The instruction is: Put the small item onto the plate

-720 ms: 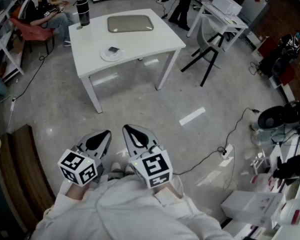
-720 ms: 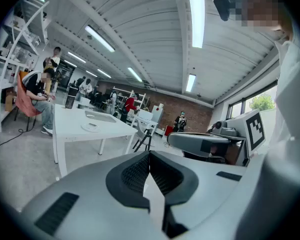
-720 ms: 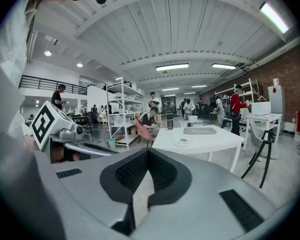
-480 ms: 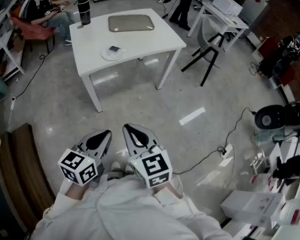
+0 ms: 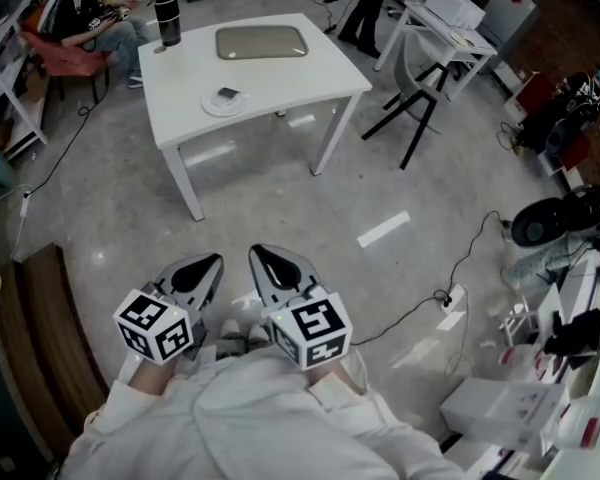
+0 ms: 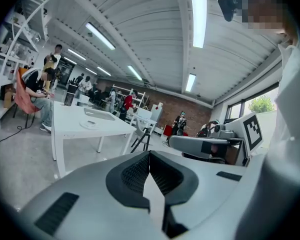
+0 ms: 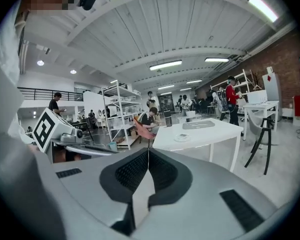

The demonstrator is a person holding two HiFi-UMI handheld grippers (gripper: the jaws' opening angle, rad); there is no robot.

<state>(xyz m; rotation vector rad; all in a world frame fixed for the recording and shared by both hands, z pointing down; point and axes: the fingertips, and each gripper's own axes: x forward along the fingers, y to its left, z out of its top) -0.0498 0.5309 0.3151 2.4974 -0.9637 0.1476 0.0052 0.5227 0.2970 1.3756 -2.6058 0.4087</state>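
Left: the left gripper [image 5: 208, 264] is held close to the body, its jaws pressed together on nothing. Centre, far ahead: the white table [image 5: 310, 83] carries the plate [image 5: 212, 110], and the small item [image 5: 228, 95] appears to lie on it. Right: the right gripper [image 5: 260, 256] is also empty with its jaws together, just beside its partner. Since half a second ago, both grippers have only drifted slightly and the table sits marginally higher in view. No handling is under way, and the placement looks complete, judged from well apart.
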